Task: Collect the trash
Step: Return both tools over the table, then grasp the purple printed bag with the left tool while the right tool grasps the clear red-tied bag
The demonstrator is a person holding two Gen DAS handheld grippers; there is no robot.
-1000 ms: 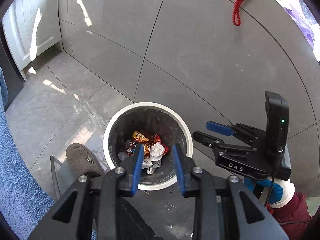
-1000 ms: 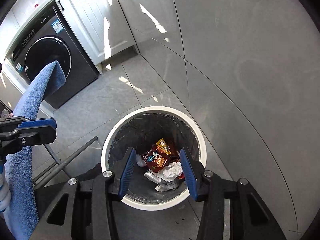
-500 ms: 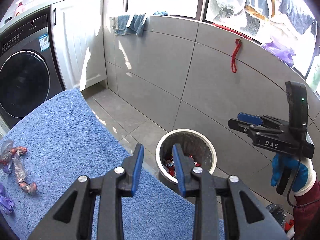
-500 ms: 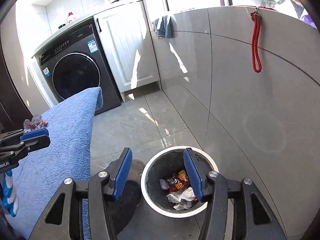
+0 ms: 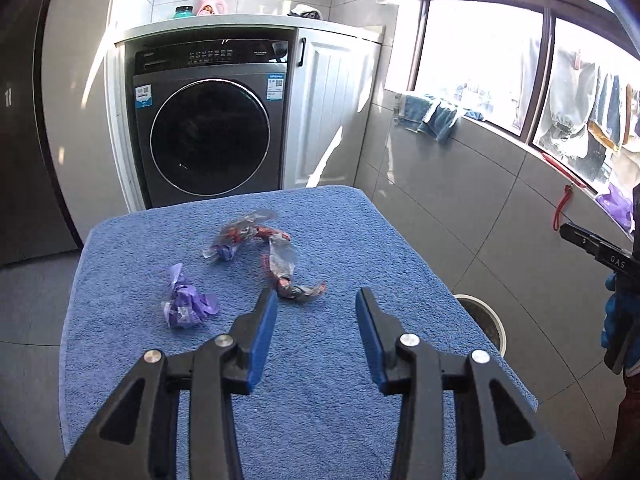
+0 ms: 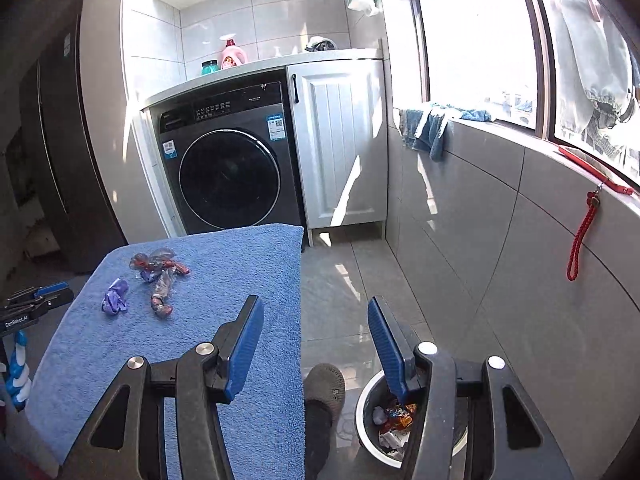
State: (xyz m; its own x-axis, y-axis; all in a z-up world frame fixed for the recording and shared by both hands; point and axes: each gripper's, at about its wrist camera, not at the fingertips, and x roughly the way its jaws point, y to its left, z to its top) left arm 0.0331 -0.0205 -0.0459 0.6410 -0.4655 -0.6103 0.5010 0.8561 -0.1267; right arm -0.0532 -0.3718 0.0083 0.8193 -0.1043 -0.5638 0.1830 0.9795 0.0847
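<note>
Three pieces of trash lie on the blue towel-covered table (image 5: 360,240): a crumpled purple wrapper (image 5: 186,305), a clear and red wrapper (image 5: 286,272) and a clear, red and purple wrapper (image 5: 240,234). They also show in the right wrist view, the purple wrapper (image 6: 115,301) at the left. My left gripper (image 5: 316,312) is open and empty, just short of the clear and red wrapper. My right gripper (image 6: 316,332) is open and empty over the table's right edge. The white-rimmed bin (image 6: 370,432) stands on the floor at the right and holds wrappers (image 6: 396,420).
A dark washing machine (image 5: 210,136) and a white cabinet (image 5: 332,112) stand behind the table. A tiled low wall (image 6: 500,240) with a red cord (image 6: 580,236) runs along the right. A slippered foot (image 6: 324,392) rests beside the bin.
Both grippers have lifted from above the bin and swung up and left to face the table. The left gripper's jaws have opened wider. The table's trash has come into view.
</note>
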